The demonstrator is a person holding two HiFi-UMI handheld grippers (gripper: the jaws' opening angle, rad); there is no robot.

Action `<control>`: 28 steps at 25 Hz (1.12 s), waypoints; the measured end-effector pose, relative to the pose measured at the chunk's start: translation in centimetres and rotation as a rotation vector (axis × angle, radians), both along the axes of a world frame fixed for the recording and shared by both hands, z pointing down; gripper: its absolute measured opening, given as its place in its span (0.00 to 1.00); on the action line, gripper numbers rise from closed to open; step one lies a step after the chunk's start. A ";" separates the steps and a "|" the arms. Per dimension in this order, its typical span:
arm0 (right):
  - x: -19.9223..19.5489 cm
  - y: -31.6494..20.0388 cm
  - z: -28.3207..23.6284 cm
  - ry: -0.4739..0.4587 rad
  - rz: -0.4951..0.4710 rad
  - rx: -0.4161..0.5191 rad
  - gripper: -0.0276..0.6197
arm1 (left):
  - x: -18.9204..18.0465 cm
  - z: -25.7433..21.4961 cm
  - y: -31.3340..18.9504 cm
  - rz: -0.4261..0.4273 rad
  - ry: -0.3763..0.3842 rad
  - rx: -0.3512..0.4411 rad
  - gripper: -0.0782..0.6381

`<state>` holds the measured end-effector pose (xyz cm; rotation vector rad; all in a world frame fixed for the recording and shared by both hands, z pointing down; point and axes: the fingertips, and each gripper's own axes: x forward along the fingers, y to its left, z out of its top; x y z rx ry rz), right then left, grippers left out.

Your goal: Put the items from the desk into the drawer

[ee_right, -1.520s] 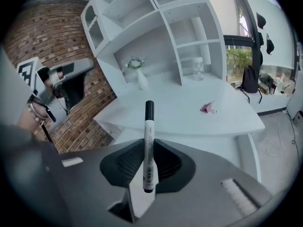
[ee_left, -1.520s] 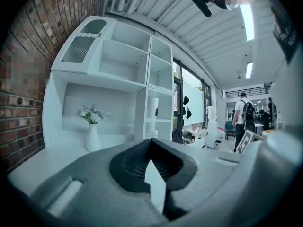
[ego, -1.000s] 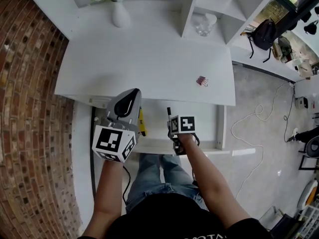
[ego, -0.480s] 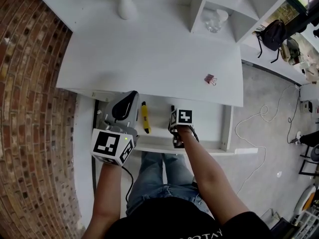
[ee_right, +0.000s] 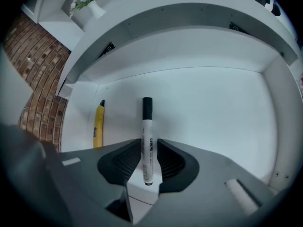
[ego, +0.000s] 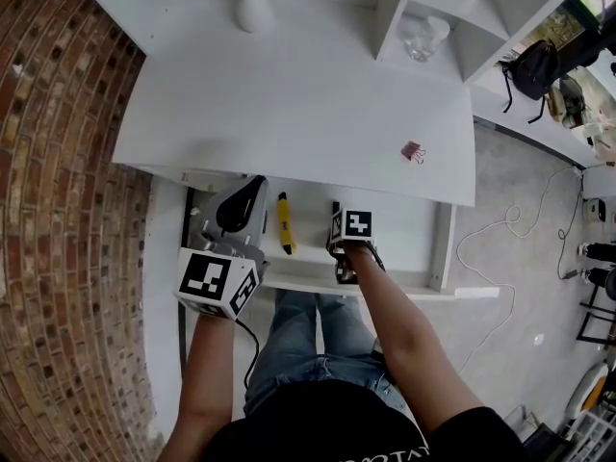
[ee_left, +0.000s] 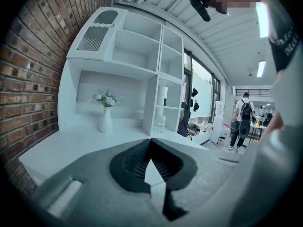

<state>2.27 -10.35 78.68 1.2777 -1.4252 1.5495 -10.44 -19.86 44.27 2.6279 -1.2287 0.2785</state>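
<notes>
The white drawer [ego: 397,235] stands pulled out under the desk's [ego: 289,104] front edge. A yellow pen-like item [ego: 284,224] lies in its left part, also seen in the right gripper view [ee_right: 98,126]. My right gripper [ego: 338,221] hovers over the drawer's front middle, shut on a white marker with a black cap [ee_right: 147,136] that points away from me. My left gripper [ego: 257,185] is over the drawer's left end, level with the desk top, shut with nothing in it [ee_left: 151,145]. A pink binder clip [ego: 413,151] lies on the desk at the right.
A white vase with flowers [ego: 252,8] stands at the desk's back, also seen in the left gripper view [ee_left: 105,119]. A shelf unit with a glass jar [ego: 423,37] rises at the back right. A brick wall [ego: 67,210] runs along the left. A cable [ego: 510,229] lies on the floor.
The left gripper has drawn left, away from the yellow item, which now lies fully in view in the drawer. The right gripper stays over the drawer with the marker.
</notes>
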 end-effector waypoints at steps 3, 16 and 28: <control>-0.1 0.3 -0.6 -0.026 0.012 -0.002 0.32 | 0.3 -0.3 0.0 0.004 0.010 0.005 0.11; 1.4 -0.5 -8.5 -0.050 -0.028 0.119 0.32 | 2.0 -5.5 -0.9 0.026 0.050 0.116 0.11; 4.9 -2.1 -16.9 -0.001 -0.163 0.323 0.31 | 4.6 -10.4 -1.2 0.056 0.093 0.224 0.11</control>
